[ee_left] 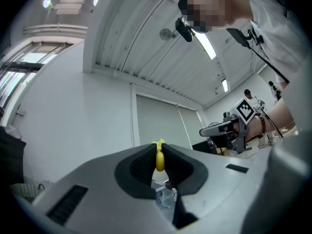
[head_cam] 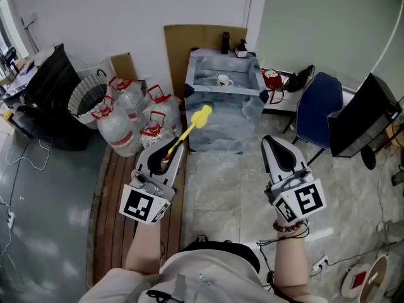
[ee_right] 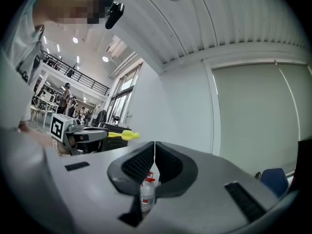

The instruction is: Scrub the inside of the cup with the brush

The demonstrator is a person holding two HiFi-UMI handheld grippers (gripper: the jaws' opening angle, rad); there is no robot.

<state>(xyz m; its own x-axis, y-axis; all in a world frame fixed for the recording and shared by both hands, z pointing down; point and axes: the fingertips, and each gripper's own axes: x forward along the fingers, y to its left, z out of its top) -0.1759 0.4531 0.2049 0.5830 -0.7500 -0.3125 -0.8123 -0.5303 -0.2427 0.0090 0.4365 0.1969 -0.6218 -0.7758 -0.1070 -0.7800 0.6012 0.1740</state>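
Cup point(head_cam: 223, 79) stands inside the basin point(head_cam: 252, 91), well apart from both grippers: the left gripper point(head_cam: 166, 156) pinches the yellow brush point(head_cam: 192, 126) short of the basin, the right gripper point(head_cam: 276, 147) is pressed together and empty, so it should probably first steady the cup before bristles enter.

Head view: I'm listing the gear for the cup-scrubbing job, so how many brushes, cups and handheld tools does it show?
brush: 1, yellow
cup: 1, white
tools: 2, the left tool shut on the brush, the right tool shut and empty
total: 4
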